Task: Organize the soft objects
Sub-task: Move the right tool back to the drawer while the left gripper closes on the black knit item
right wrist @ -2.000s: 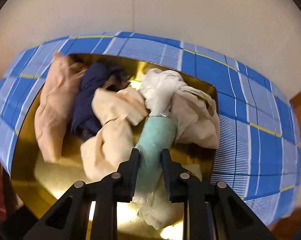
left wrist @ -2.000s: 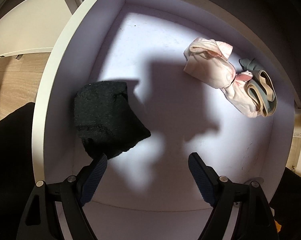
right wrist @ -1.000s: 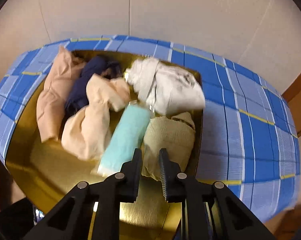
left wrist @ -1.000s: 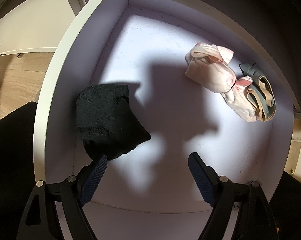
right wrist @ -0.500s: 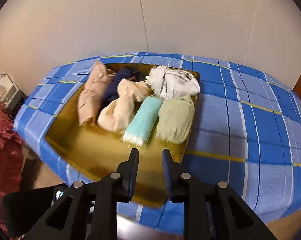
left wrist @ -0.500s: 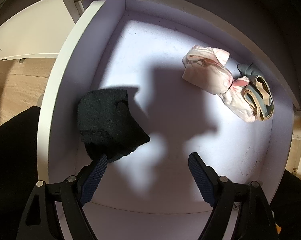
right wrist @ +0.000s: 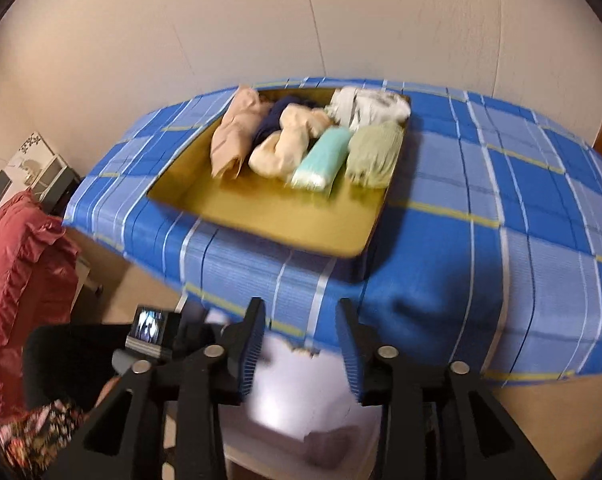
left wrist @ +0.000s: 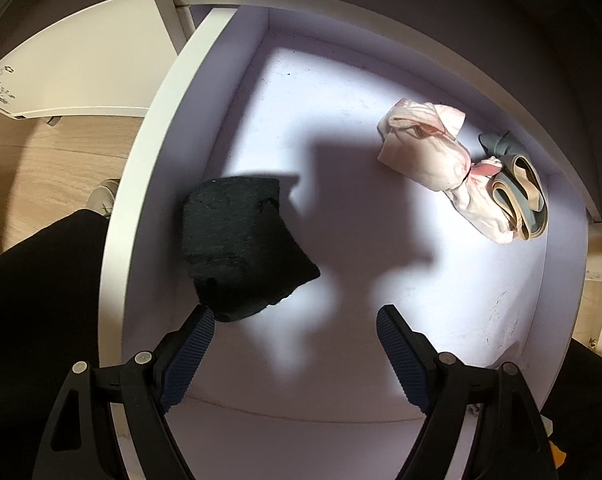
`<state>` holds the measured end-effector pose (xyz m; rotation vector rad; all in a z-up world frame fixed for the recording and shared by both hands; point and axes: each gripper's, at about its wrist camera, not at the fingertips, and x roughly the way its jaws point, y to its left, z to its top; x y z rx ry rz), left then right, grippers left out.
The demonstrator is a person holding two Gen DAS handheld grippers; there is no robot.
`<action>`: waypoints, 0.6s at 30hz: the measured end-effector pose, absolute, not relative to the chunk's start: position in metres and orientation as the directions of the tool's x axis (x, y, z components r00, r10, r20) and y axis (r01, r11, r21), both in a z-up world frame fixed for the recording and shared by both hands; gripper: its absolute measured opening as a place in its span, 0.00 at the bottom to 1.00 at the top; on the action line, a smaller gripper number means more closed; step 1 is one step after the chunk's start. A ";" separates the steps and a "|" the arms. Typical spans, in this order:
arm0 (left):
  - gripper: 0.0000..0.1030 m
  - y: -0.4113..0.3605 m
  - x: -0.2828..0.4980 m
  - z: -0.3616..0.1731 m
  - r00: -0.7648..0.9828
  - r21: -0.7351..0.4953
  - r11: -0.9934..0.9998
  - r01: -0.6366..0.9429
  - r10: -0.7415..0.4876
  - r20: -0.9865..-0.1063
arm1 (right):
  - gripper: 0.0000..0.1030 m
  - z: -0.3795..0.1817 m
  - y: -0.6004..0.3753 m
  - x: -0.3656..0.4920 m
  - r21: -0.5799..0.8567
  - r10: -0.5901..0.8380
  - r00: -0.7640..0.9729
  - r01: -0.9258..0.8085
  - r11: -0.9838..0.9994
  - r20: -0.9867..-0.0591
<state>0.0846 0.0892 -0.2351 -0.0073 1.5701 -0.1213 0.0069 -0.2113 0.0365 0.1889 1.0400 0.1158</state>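
Seen from the left wrist, the left tongs [left wrist: 295, 316] hang over a white drawer [left wrist: 149, 152], pointing straight down into it, jaws spread wide and empty. A folded black cloth [left wrist: 237, 248] lies near the drawer's left wall, its lower edge just beside the left finger's tip, though contact cannot be told. Across the drawer, near the far right corner, a pink bundle [left wrist: 429, 160] lies against a small grey-and-beige roll [left wrist: 519, 196], the two touching. The drawer floor between the black cloth and the pink bundle carries only the tongs' shadow. Seen from the right wrist, the right tongs [right wrist: 301, 336] are set back from a bench under a blue checked cloth [right wrist: 501, 208], their jaws opening with nothing between them. On the bench sits a shallow gold tray [right wrist: 261, 208], close to the bench's front left edge. Along the tray's far side, from left to right, lie a beige roll [right wrist: 237, 136], a dark blue piece [right wrist: 273, 120], a cream bundle [right wrist: 289, 144], a mint roll [right wrist: 325, 156], an olive roll [right wrist: 375, 152], and behind these a white bundle [right wrist: 369, 108] in the far right corner. The tray's near half is bare.
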 end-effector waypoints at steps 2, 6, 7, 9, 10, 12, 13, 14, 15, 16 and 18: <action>0.82 0.089 0.084 -0.235 -0.001 -0.080 0.994 0.072 -0.080 -0.997 | 0.41 0.030 -0.207 -0.002 0.212 0.195 0.485 -0.020 0.977 -0.852; 0.82 0.092 0.083 -0.234 0.004 -0.083 0.994 0.064 -0.084 -0.996 | 0.41 0.010 -0.194 -0.021 0.197 0.204 0.443 -0.062 0.978 -0.873; 0.82 0.093 0.083 -0.235 0.005 -0.088 0.994 0.062 -0.088 -0.996 | 0.43 0.003 -0.191 -0.024 0.196 0.206 0.432 -0.068 0.978 -0.878; 0.82 0.096 0.082 -0.234 0.010 -0.116 0.992 0.051 -0.117 -0.993 | 0.46 -0.017 -0.187 -0.032 0.202 0.213 0.399 -0.070 0.977 -0.892; 0.82 0.097 0.083 -0.234 0.012 -0.126 0.991 0.048 -0.127 -0.992 | 0.47 -0.027 -0.186 -0.035 0.211 0.221 0.380 -0.067 0.975 -0.899; 0.82 0.097 0.084 -0.235 0.014 -0.159 0.986 0.045 -0.159 -0.987 | 0.47 -0.053 -0.185 -0.039 0.226 0.231 0.331 -0.054 0.973 -0.915; 0.82 0.097 0.085 -0.235 0.014 -0.165 0.985 0.045 -0.166 -0.986 | 0.47 -0.066 -0.185 -0.040 0.231 0.233 0.304 -0.043 0.972 -0.924; 0.82 0.096 0.085 -0.237 0.013 -0.164 0.985 0.051 -0.164 -0.986 | 0.47 -0.082 -0.186 -0.043 0.236 0.236 0.277 -0.032 0.971 -0.931; 0.82 0.094 0.086 -0.238 0.013 -0.150 0.987 0.066 -0.151 -0.988 | 0.47 -0.093 -0.187 -0.043 0.241 0.237 0.255 -0.019 0.970 -0.937; 0.82 0.091 0.086 -0.239 0.015 -0.128 0.988 0.083 -0.130 -0.991 | 0.47 -0.101 -0.189 -0.044 0.247 0.240 0.234 -0.002 0.969 -0.942; 0.82 0.084 0.089 -0.245 0.017 -0.081 0.989 0.126 -0.084 -0.996 | 0.47 -0.113 -0.193 -0.043 0.279 0.266 0.204 0.037 0.960 -0.942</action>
